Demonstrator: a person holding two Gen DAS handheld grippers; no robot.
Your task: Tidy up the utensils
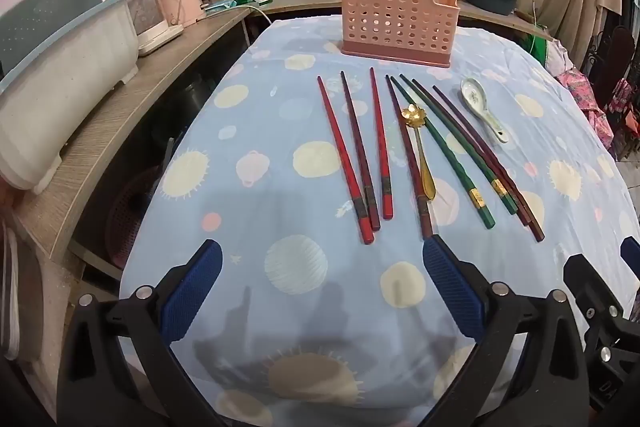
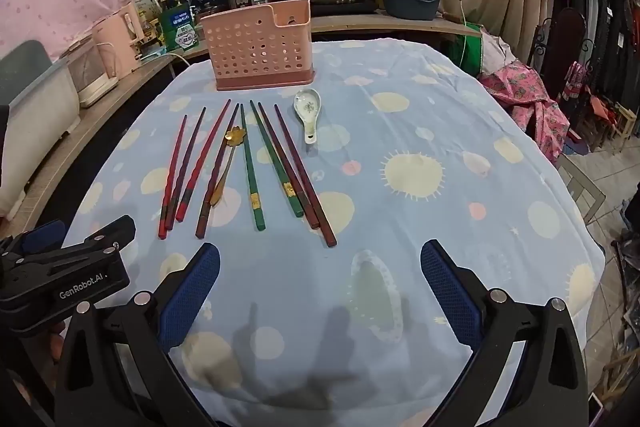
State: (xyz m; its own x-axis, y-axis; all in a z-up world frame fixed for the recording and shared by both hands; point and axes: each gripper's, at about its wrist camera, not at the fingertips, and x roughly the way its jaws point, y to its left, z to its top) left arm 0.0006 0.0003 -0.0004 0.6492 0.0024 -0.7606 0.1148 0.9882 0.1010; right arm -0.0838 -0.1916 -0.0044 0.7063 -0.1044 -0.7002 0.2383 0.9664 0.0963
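Left wrist view: the left gripper (image 1: 322,253) gapes wide above the tablecloth (image 1: 248,99); chopsticks (image 1: 376,151) lie fanned before the pink perforated holder (image 1: 396,17).

Right wrist view: the right gripper (image 2: 320,255) also gapes wide, holding nothing; the left gripper's body reads "GenRobot.AI".

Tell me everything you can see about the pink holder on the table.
The pink holder is a box that looks like plastic, with rows of round holes in its front wall and a darker pink base. Its top edge steps down at one end into a lower notch. It stands upright at the far side of the table, on the blue patterned cloth, beyond the tips of the chopsticks. Nothing on the table touches it, and nothing shows above its rim. Neither gripper is near it.
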